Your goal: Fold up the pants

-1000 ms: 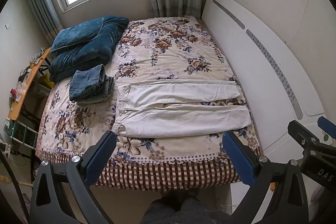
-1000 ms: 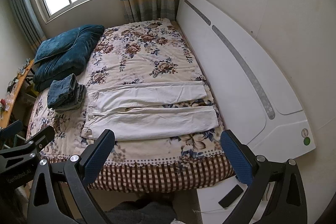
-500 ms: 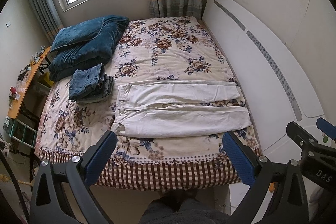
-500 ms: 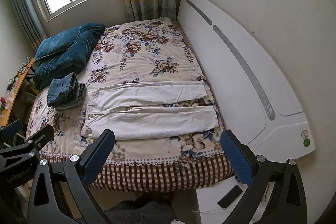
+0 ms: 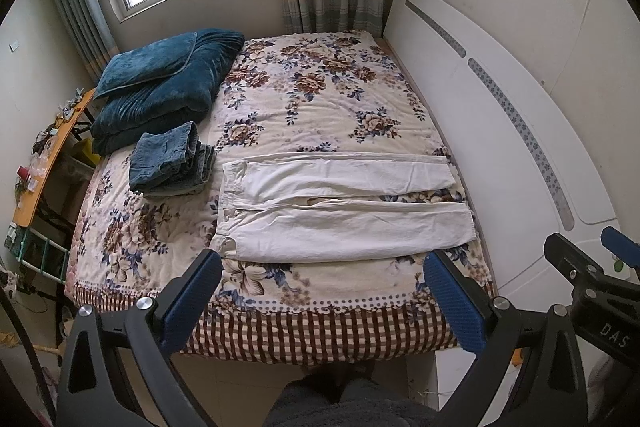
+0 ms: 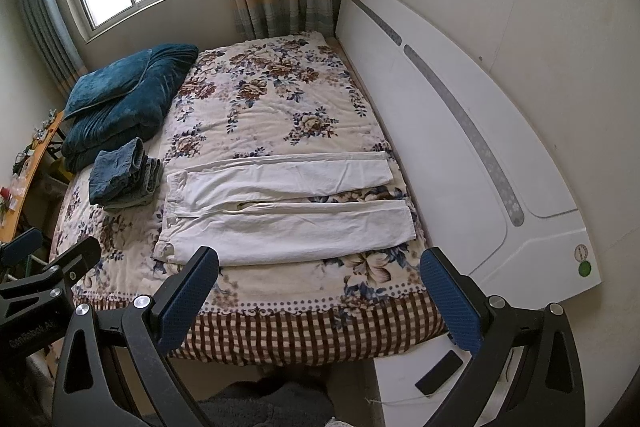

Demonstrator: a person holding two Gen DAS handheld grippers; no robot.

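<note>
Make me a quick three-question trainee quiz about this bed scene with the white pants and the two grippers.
1. True or false: the white pants lie flat with both legs spread apart.
2. Which end of the pants is nearer the folded jeans: A waistband, B cuffs?
3. Fill in: both the left gripper and right gripper are ____.

Key: 1 true. 2 A. 3 open, holding nothing, above the near edge of the bed.
</note>
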